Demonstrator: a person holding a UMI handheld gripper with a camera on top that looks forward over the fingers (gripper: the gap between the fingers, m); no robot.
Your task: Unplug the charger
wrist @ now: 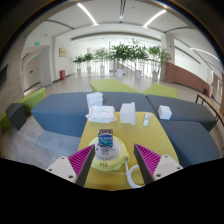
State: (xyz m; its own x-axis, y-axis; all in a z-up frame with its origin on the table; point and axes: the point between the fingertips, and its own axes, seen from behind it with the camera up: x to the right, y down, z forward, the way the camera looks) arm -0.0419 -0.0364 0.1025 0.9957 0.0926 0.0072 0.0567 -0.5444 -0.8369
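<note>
A round pale-yellow socket hub point(108, 160) sits on the yellow table point(150, 140), between my two fingers. A dark, blue-patterned charger point(105, 140) stands plugged into its top. A white cable point(131, 178) loops from the hub toward my right finger. My gripper point(113, 162) is open, with its magenta pads point(82, 160) on either side of the hub and a gap at each side. The fingers touch neither the charger nor the hub.
Further along the table lie a white crumpled bag point(100, 110), an upright white box point(128, 113), a small white item point(146, 120) and another white box point(165, 112). Grey sofas point(55, 112) flank the table. Potted plants point(125, 52) stand in the hall behind.
</note>
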